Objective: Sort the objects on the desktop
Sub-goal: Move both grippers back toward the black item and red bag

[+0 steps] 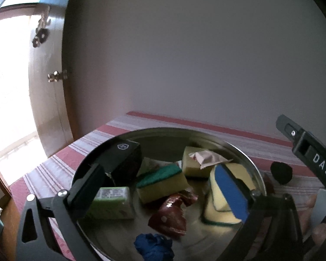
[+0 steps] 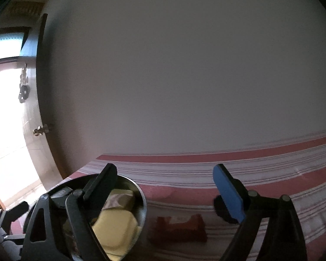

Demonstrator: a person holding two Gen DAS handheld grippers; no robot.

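- The metal bowl point(image 1: 245, 158) sits on the striped tablecloth point(image 1: 54, 169), packed with sponges, a green-topped sponge point(image 1: 160, 182), a black box point(image 1: 121, 158), a green bar point(image 1: 113, 202), and brown point(image 1: 169, 213) and blue point(image 1: 154, 248) wrappers.
- The left gripper point(image 1: 163, 191) hangs spread wide over the bowl, holding nothing.
- The right gripper point(image 2: 167, 191) is wide open too, empty, over bare cloth beside the bowl's rim point(image 2: 144, 204); a red wrapper point(image 2: 180, 228) and a black lump point(image 2: 221, 208) lie below it.
- Plenty of free cloth runs toward the wall point(image 2: 184, 76).
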